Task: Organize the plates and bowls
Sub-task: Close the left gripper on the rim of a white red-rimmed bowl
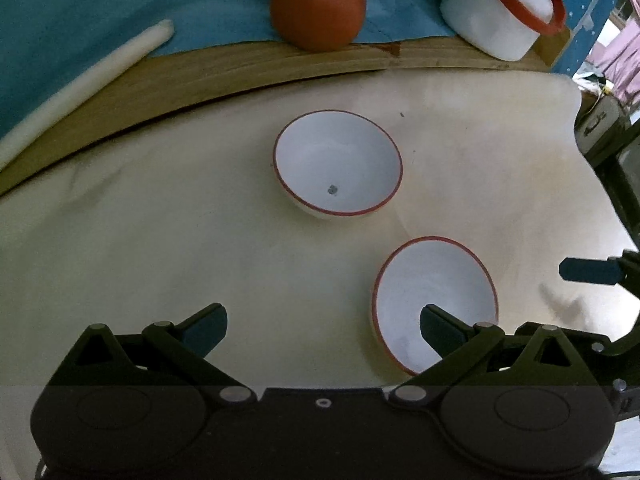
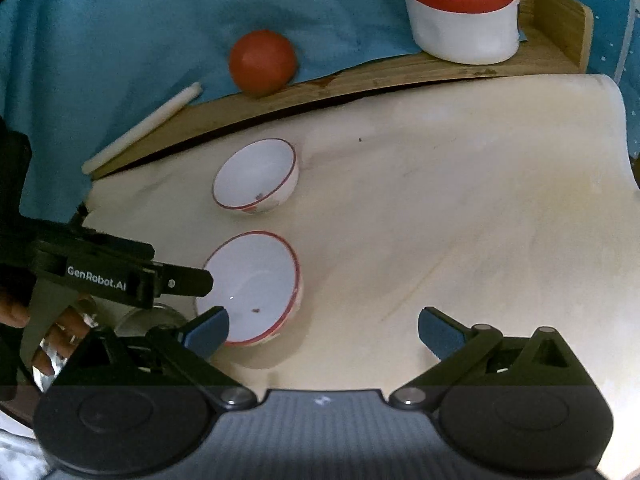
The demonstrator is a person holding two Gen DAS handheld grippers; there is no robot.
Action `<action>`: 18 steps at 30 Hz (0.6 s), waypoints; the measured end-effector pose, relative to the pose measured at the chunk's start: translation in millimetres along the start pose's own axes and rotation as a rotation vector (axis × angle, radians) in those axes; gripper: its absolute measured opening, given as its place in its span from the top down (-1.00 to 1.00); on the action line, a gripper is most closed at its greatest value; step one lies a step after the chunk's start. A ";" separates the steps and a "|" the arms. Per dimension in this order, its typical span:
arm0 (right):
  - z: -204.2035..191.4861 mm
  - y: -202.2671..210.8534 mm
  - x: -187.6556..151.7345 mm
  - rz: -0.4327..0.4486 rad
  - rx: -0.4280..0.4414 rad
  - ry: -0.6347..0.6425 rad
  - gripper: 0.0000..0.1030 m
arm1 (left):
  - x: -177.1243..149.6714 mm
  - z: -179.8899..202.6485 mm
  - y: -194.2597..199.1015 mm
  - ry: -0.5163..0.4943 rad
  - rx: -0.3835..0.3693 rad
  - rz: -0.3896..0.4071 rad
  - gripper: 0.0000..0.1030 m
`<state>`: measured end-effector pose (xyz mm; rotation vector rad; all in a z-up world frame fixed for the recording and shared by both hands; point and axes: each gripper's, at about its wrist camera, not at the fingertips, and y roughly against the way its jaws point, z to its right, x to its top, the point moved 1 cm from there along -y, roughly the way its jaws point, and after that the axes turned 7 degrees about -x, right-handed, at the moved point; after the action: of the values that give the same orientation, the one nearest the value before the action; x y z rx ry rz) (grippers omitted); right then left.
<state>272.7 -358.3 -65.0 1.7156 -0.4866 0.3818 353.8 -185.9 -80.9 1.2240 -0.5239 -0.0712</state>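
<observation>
Two white, red-rimmed bowls sit apart on the cream tabletop: the far bowl (image 1: 338,164) toward the wooden back edge (image 1: 240,68), the near bowl (image 1: 434,300) closer in. The left gripper (image 1: 324,326) and right gripper (image 2: 323,330) both gape wide, holding nothing.

right claw (image 2: 322,334) jaws wide, empty | near bowl (image 2: 256,280) by its left finger | far bowl (image 2: 256,176) apart, upright | left claw (image 2: 188,282) at near bowl's rim | cream bench (image 2: 460,208)
</observation>
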 end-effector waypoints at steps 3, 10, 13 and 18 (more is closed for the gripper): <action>-0.6 -7.1 0.8 -0.008 -0.006 0.026 -0.99 | 1.7 2.3 -1.6 -0.015 0.026 0.005 -0.99; -6.6 -20.6 6.1 -0.029 0.011 0.074 -0.99 | 4.5 5.9 -13.8 -0.029 0.051 -0.024 -0.99; -10.8 -23.5 7.8 -0.033 0.010 0.081 -0.91 | 5.6 5.8 -18.5 -0.048 0.070 -0.040 -0.99; -13.8 -26.4 9.6 -0.040 0.000 0.064 -0.58 | 11.7 5.5 -24.2 -0.079 0.098 -0.082 -0.98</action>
<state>294.7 -341.6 -79.7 1.7051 -0.4053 0.4066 367.2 -203.1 -97.6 1.3428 -0.5508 -0.1653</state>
